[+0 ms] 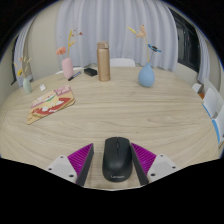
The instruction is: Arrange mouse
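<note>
A black computer mouse [116,159] lies on the light wooden table [130,110], near its front edge, pointing away from me. It stands between my gripper's [114,165] two fingers with their magenta pads [82,160] to either side. The fingers are open. A narrow gap shows at the left side, and the right pad is very close to the mouse. The mouse rests on the table.
A wooden tray [50,103] with small items sits at the left. At the back stand a pink vase [68,67], a copper bottle [103,60], a small dark object [90,72] and a blue vase [147,75]. White items [212,100] lie at the right edge.
</note>
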`<action>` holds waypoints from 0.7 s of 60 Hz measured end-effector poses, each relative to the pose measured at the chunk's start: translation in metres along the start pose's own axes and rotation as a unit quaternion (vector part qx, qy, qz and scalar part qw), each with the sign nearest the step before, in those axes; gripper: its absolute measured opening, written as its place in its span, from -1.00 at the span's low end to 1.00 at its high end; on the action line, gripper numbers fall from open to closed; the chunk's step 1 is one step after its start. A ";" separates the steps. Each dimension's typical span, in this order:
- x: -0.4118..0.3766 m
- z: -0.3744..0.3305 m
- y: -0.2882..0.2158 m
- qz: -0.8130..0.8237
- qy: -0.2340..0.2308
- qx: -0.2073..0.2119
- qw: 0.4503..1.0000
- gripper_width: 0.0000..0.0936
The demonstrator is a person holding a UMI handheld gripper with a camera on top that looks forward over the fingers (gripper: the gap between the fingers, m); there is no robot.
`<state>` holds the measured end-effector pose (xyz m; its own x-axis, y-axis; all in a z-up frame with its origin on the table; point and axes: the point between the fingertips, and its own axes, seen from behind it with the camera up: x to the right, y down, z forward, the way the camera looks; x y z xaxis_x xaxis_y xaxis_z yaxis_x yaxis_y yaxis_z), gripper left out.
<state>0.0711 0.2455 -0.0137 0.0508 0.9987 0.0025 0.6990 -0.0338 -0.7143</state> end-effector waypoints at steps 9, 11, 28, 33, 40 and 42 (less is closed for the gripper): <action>0.000 0.001 -0.002 -0.007 0.005 0.003 1.000 -0.01; 0.001 0.001 -0.002 -0.012 0.007 0.004 1.000 -0.04; -0.018 -0.016 -0.047 0.007 0.016 0.018 1.000 -0.26; -0.053 -0.021 -0.095 0.013 -0.005 0.040 0.999 -0.26; -0.113 -0.015 -0.166 0.007 -0.030 0.069 0.997 -0.26; -0.132 -0.010 -0.185 0.003 -0.037 0.078 0.996 -0.26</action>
<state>-0.0577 0.1198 0.1254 -0.0020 0.9987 -0.0506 0.5795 -0.0401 -0.8140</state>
